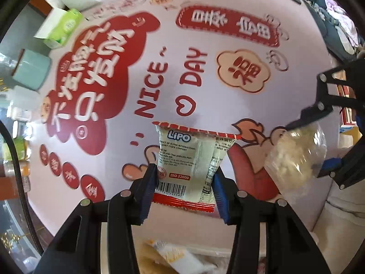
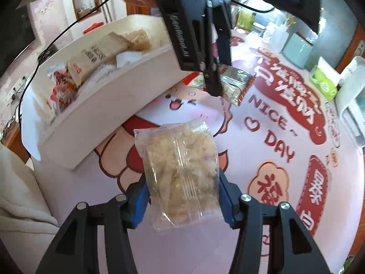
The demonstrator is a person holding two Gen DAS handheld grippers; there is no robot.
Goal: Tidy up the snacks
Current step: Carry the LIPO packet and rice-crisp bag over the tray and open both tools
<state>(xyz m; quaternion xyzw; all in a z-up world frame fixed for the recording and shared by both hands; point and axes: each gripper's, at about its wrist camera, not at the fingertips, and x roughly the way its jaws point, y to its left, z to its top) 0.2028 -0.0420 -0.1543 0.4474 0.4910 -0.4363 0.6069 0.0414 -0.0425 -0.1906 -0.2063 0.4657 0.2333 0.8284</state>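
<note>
My left gripper (image 1: 186,175) is shut on a cream-and-red Lipo snack packet (image 1: 189,159), held above the printed table mat. The right wrist view shows that gripper (image 2: 212,86) from outside, with the packet (image 2: 230,84) in its jaws next to the white box. My right gripper (image 2: 182,194) is shut on a clear bag of pale flaky snack (image 2: 182,173), held above the mat. In the left wrist view that bag (image 1: 294,153) hangs from the right gripper at the right edge. A white box (image 2: 109,105) with several snack packs inside stands at the left.
The pink and red mat (image 1: 159,86) covers the table. A green tissue pack (image 1: 66,25), a teal box (image 1: 32,68) and jars line its far edge. A white appliance (image 2: 353,105) stands at the right. More snack packs (image 1: 173,255) lie below my left gripper.
</note>
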